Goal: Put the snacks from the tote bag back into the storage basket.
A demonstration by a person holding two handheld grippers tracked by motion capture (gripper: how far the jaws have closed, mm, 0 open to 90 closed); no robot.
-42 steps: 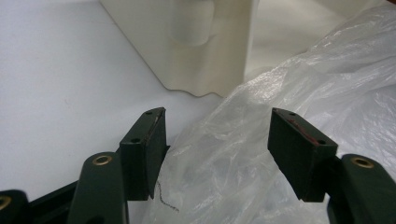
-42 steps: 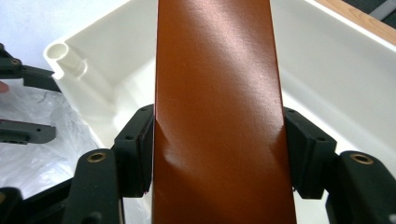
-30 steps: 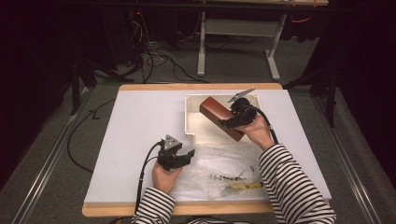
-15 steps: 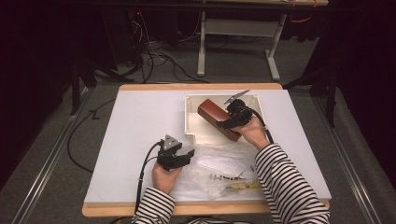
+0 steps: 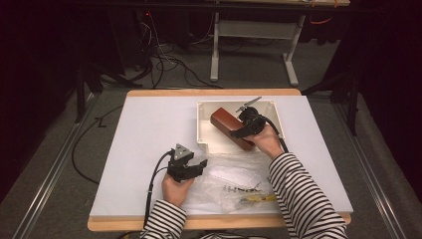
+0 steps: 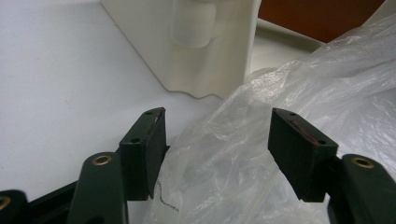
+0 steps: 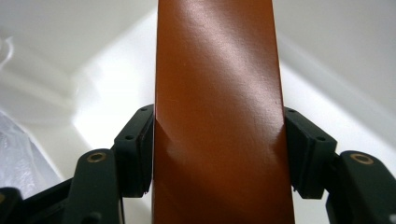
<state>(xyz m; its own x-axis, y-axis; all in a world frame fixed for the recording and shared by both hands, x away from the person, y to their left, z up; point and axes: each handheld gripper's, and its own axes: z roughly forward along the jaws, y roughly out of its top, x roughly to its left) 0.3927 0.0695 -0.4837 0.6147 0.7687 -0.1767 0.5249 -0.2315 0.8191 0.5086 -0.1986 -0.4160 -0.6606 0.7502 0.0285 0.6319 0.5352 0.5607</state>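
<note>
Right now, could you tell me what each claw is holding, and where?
The right claw clamps the brown box across its two long sides. The left claw is open over a plastic bag, holding nothing.

dark print on plastic bag (image 5: 234, 181), unreadable

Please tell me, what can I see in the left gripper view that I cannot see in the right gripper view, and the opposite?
The left gripper view has the left gripper, jaws open, against a crumpled clear plastic bag on the white table. The right gripper view has the right gripper shut on the brown box, pads pressed on both its sides. Both views show the cream tray and part of that brown box.
</note>
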